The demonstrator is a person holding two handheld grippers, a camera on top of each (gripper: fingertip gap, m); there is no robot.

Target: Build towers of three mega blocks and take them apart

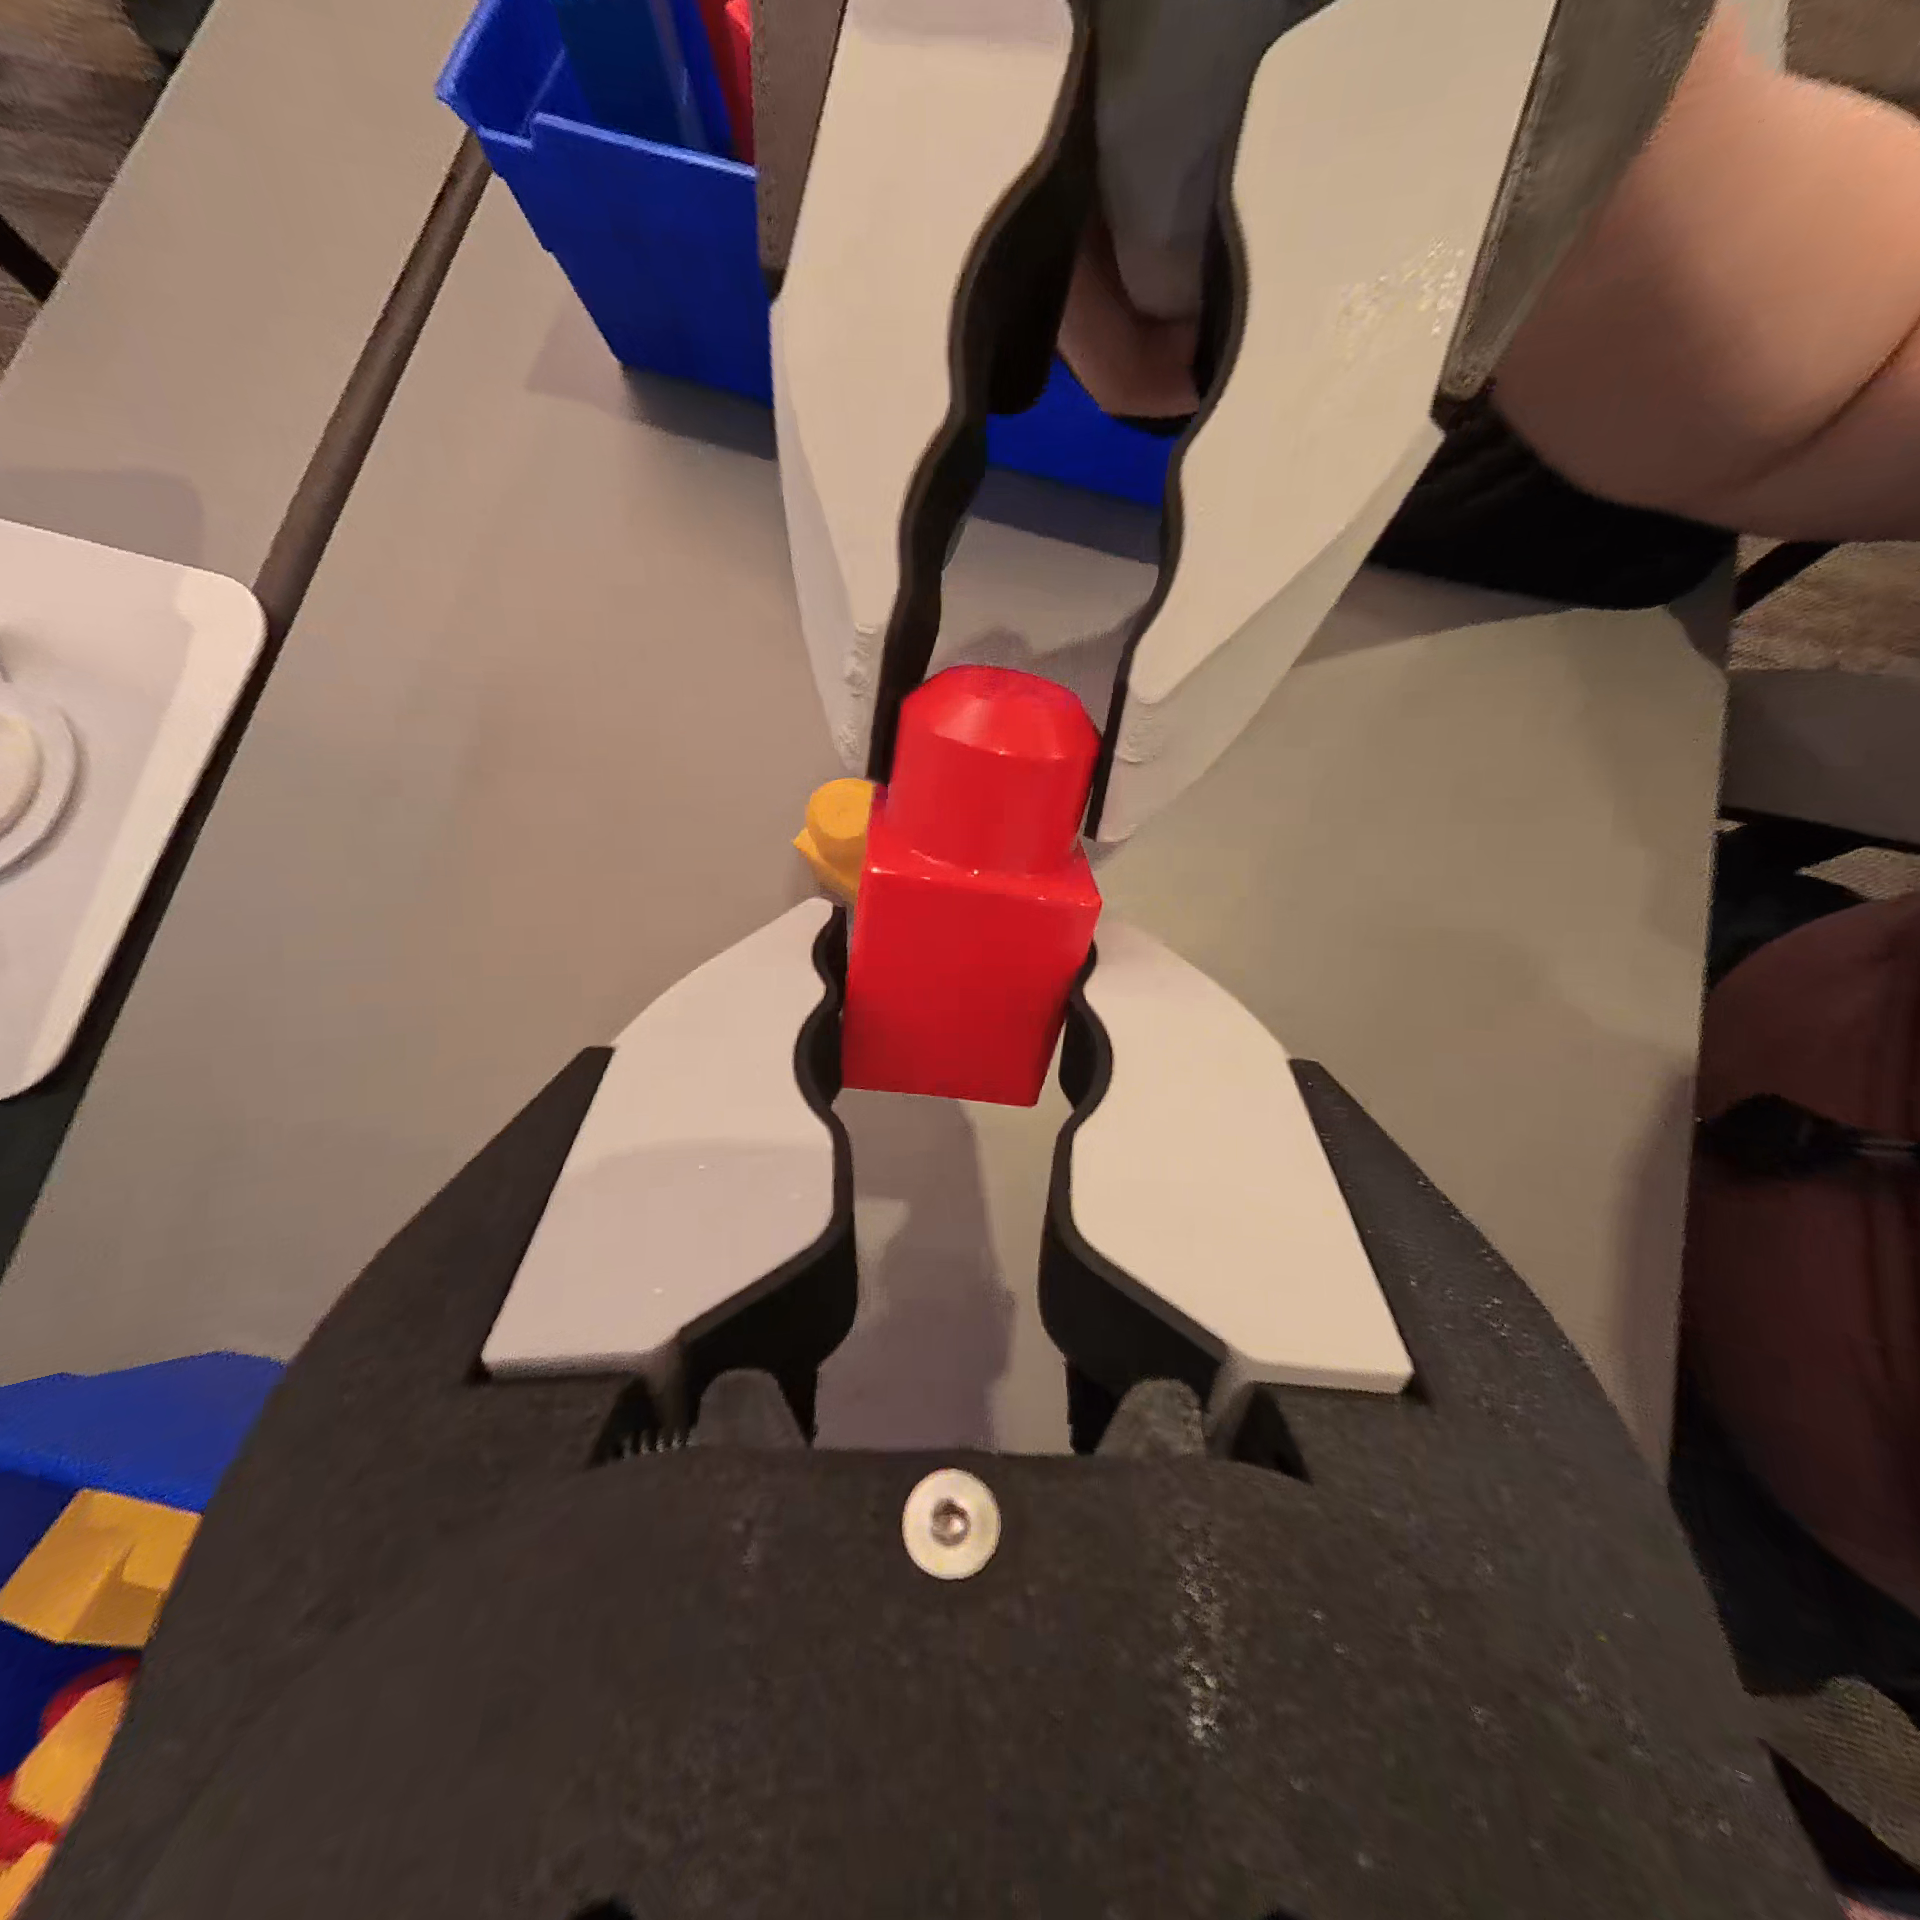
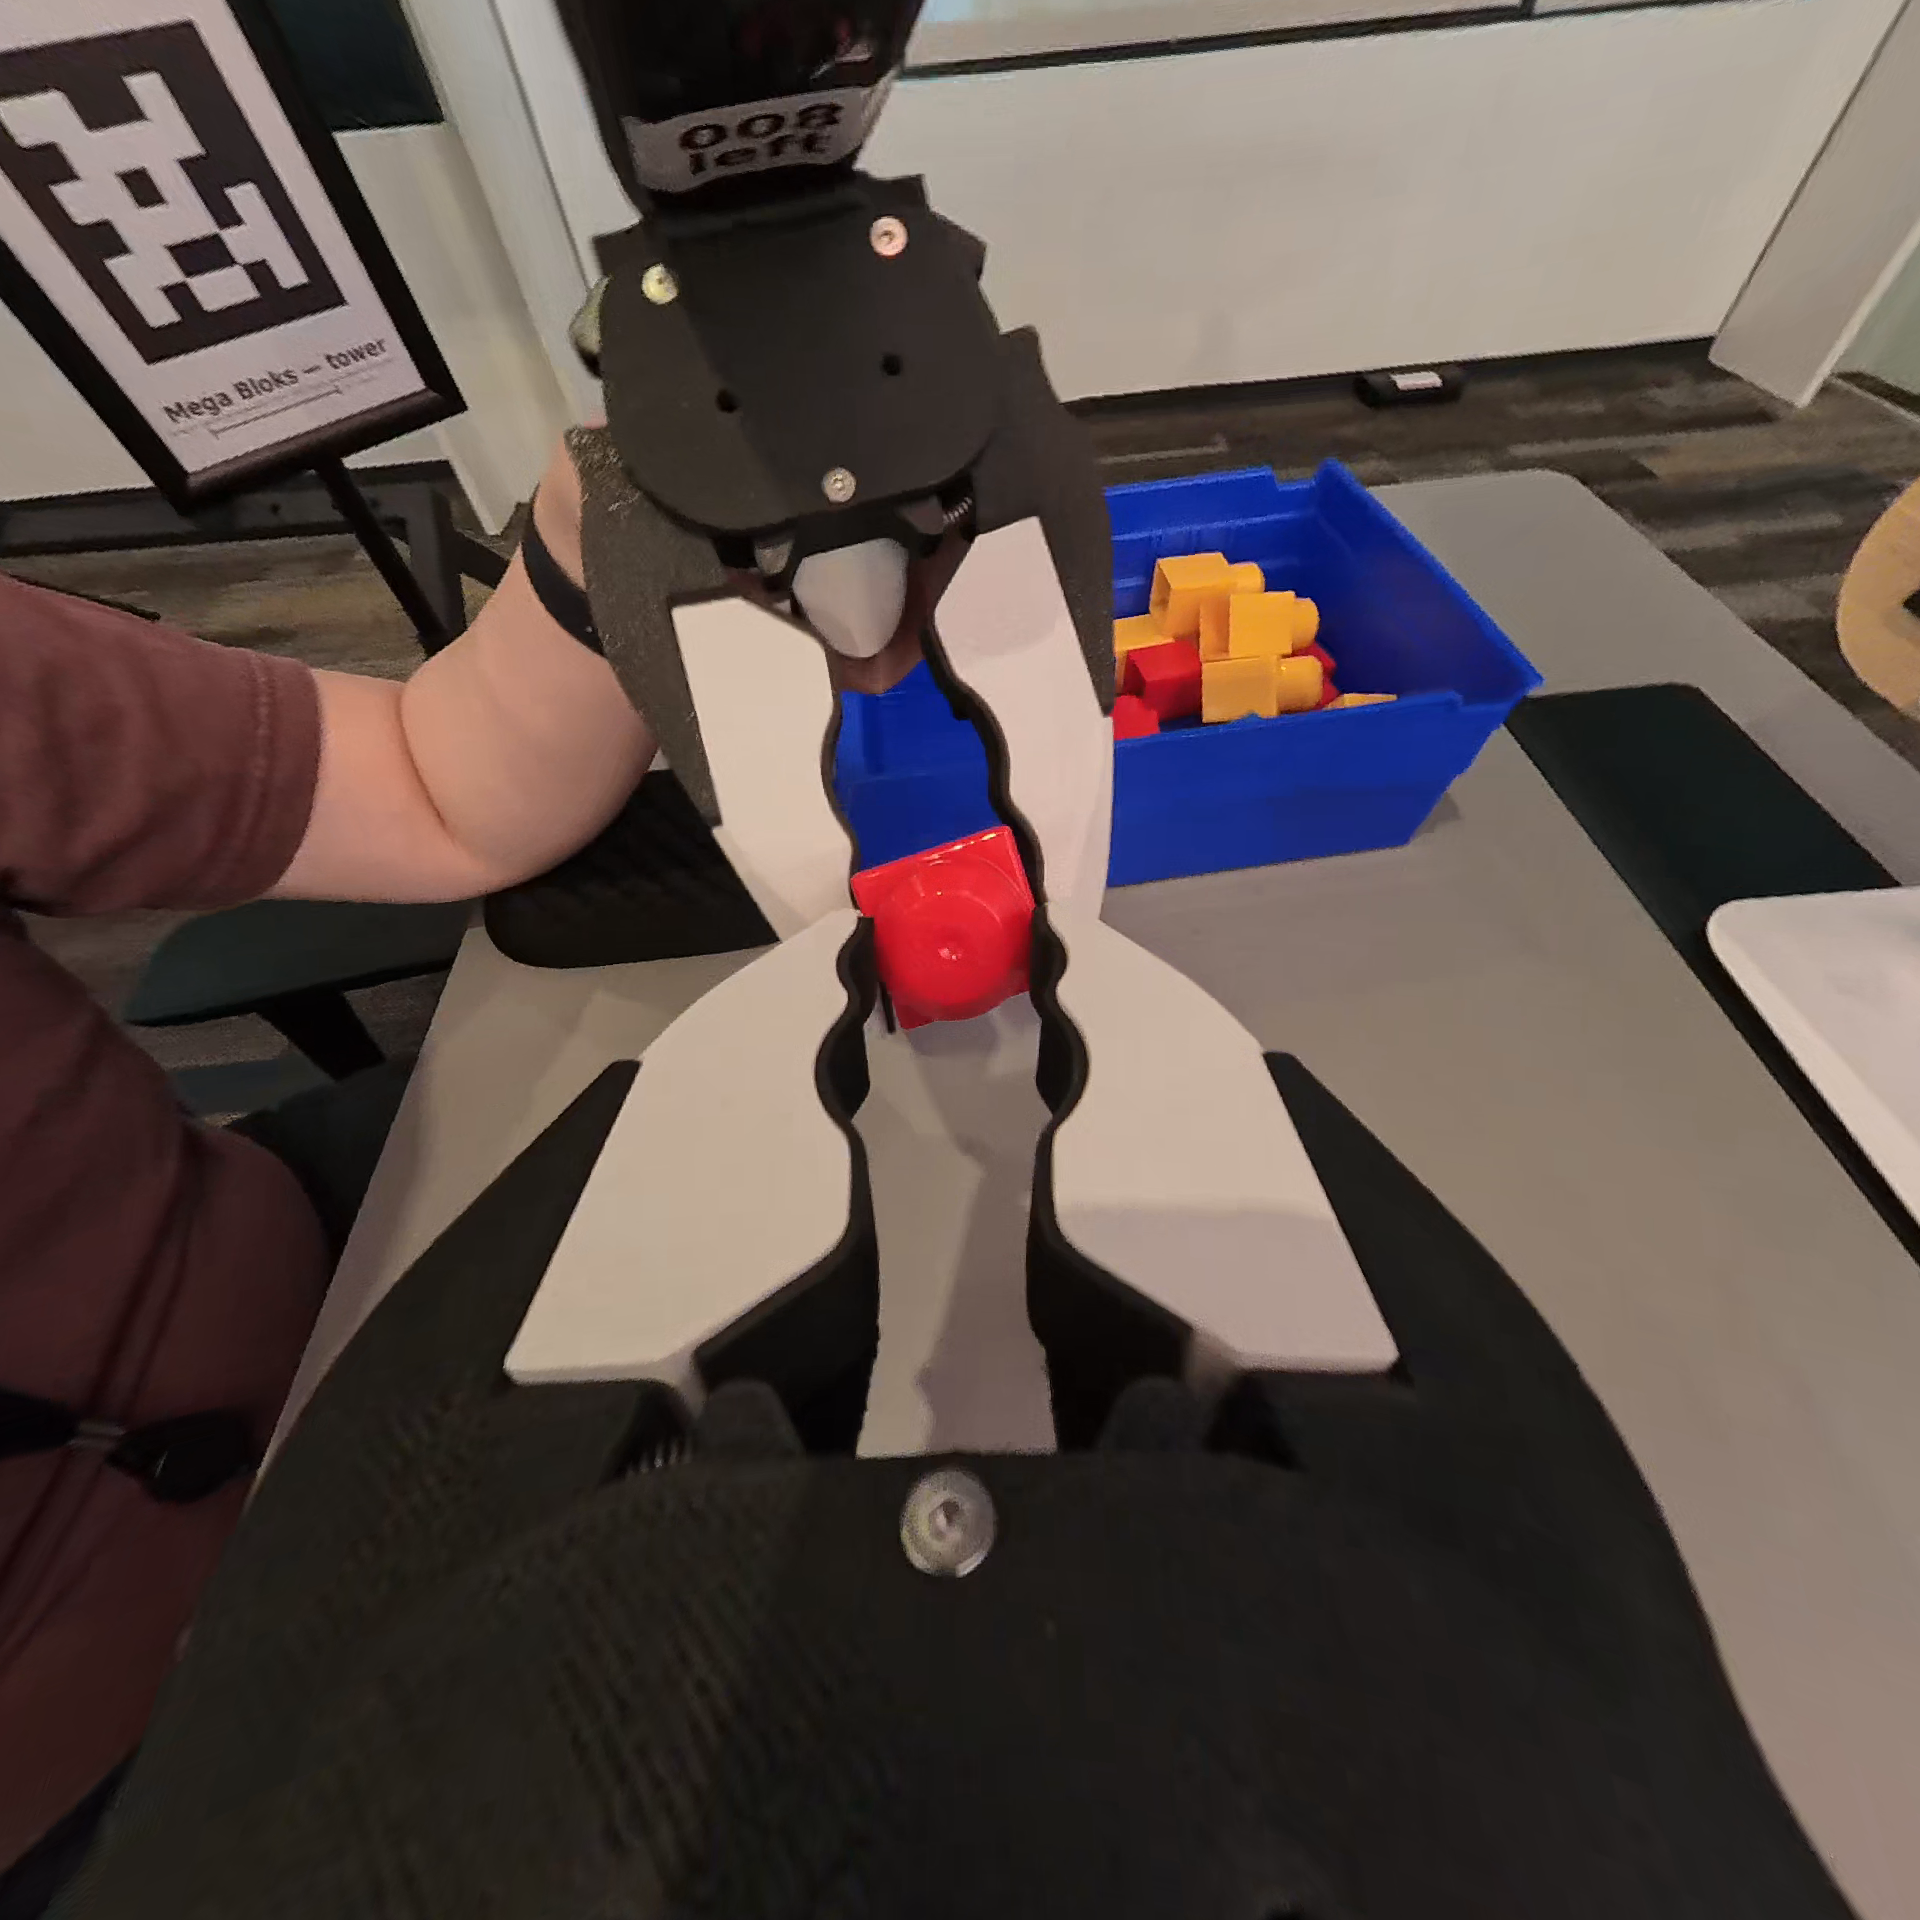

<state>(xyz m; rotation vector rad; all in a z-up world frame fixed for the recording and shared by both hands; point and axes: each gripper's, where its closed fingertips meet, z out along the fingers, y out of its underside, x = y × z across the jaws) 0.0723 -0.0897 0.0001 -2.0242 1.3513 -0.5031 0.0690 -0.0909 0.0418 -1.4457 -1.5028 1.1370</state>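
Observation:
A red mega block hangs above the grey table between my two grippers, which meet tip to tip. My left gripper is shut on the block's square body. My right gripper comes from the far side, its pads against the round stud. In the right wrist view the right gripper grips the stud of the red block, and the left gripper holds the body from behind. A yellow block peeks out behind the red one. I cannot tell what it rests on.
A blue bin of red and yellow blocks stands on the table behind the left gripper. A second blue bin is at the far end, and a white tray at the left. A person's arm holds the left gripper. A framed sign stands on the floor. My left and right fingertips are right by each other.

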